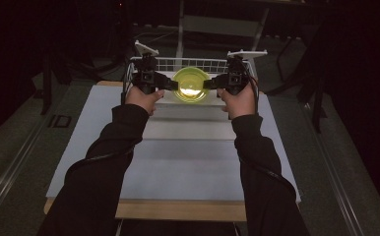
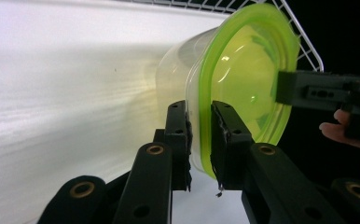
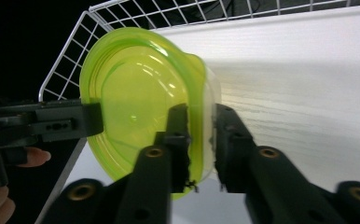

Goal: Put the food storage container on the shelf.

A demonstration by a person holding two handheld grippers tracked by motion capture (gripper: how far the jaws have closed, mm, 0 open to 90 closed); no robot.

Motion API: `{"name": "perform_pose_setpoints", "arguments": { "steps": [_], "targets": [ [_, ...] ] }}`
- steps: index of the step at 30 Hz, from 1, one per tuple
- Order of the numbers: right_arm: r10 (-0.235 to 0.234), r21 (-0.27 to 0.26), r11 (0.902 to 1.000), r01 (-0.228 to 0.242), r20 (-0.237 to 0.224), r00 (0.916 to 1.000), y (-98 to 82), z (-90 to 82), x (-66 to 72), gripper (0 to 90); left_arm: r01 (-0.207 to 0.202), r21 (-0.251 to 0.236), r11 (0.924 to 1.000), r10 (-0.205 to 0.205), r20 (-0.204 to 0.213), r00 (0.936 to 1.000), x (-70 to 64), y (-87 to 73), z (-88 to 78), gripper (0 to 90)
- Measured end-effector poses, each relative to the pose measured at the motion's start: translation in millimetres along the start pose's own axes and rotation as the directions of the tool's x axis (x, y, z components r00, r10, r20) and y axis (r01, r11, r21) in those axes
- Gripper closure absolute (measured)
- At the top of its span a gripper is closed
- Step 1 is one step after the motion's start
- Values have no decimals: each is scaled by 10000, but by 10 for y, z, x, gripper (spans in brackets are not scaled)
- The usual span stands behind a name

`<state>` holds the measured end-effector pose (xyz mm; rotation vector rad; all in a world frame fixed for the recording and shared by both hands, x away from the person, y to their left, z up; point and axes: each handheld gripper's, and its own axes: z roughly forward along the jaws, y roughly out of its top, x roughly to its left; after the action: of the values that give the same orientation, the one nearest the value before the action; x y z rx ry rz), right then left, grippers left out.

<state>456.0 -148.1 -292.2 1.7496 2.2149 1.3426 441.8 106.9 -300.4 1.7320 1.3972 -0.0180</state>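
A clear plastic container with a yellow-green lid point(image 1: 190, 84) hangs between my two grippers at the table's far end, by a white wire rack point(image 1: 198, 63). My left gripper point(image 1: 174, 84) pinches its left rim, and my right gripper point(image 1: 207, 83) pinches the opposite rim. In the left gripper view the jaws point(image 2: 200, 135) straddle the lid's edge and the container point(image 2: 243, 74) wall, pads against both sides. The right gripper view shows the same hold point(image 3: 201, 140) on the lid point(image 3: 136, 98), with the other gripper's jaw point(image 3: 94, 119) on the far rim.
A white board point(image 1: 193, 162) covers the table, with a wooden strip along its near edge. The wire rack's rim point(image 2: 304, 51) point(image 3: 75, 42) curves behind the container. Dark floor and stands surround the table on all sides.
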Motion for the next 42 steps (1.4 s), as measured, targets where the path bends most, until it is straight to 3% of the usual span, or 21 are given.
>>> {"name": "perform_pose_setpoints", "arguments": {
  "steps": [3,6,15,18,24,30,37,40,42],
  "targets": [
    [55,-22,10000,-55,-4,10000,26,20,-44,662,-65,-51,10000,65,46,10000,-35,12,41,726],
    [62,-44,10000,-61,133,9999,29,34,-52,655,-10,-124,9999,9,-82,10000,-19,27,73,685],
    [160,14,9999,-160,-141,9998,25,81,-5,612,-109,-501,9987,89,-402,9992,56,69,106,568],
    [51,-16,10000,-51,-181,9998,24,76,13,572,-136,-613,9980,109,-431,9990,48,72,87,549],
    [-518,-337,9981,525,201,9985,23,-9,53,524,-253,-782,9966,227,-339,9992,22,53,-10,548],
    [-616,-312,9976,619,102,9981,-73,-106,23,496,-328,-684,9971,317,-164,9994,20,-83,-74,548],
    [-786,-253,9966,783,-146,9968,-270,-75,17,499,-687,-990,9927,717,274,9970,41,-269,-233,548],
    [-949,-190,9954,943,-313,9950,-370,-3,40,531,-753,-976,9924,796,409,9960,79,-390,-267,548],
    [-1275,-439,9909,1269,-105,9918,-435,33,70,599,-943,-981,9907,999,539,9935,103,-487,-276,546]
  ]
}}
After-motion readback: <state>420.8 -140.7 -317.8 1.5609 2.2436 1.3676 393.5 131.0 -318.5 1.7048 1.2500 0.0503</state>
